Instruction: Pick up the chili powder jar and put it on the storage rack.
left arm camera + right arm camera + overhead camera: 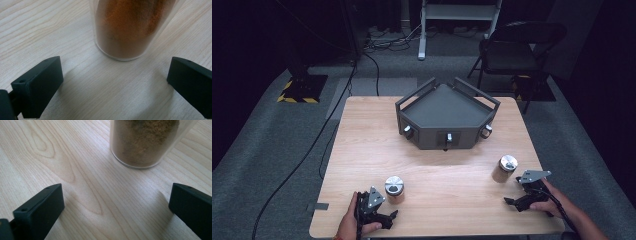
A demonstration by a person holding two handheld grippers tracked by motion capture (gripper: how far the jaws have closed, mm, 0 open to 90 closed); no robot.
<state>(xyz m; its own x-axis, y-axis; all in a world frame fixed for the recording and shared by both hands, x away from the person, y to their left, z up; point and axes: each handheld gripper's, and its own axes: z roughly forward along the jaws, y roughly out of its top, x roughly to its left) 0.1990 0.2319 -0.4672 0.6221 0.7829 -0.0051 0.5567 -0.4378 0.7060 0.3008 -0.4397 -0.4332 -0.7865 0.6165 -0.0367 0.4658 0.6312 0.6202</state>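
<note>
Left gripper (115,82) jaws spread wide, gripping nothing; red-spice jar (130,27) at 12 o'clock, just ahead, untouched. Right gripper (116,205) likewise released; brown-spice jar (145,142) at 1 o'clock, near. Both jars upright on table (362,150); grey tray (444,107) beyond, 12 o'clock.

Two spice jars stood upright on the wooden table, one near each front corner.

The left jar (395,189) was clear, held reddish-orange powder and carried a shiny metal lid; in the left gripper view (126,27) its round base sat flat on the wood. The right jar (505,169), of the same build and lid, held duller brown powder, seen close in the right gripper view (145,142). The two stood well apart, both capped.
</note>
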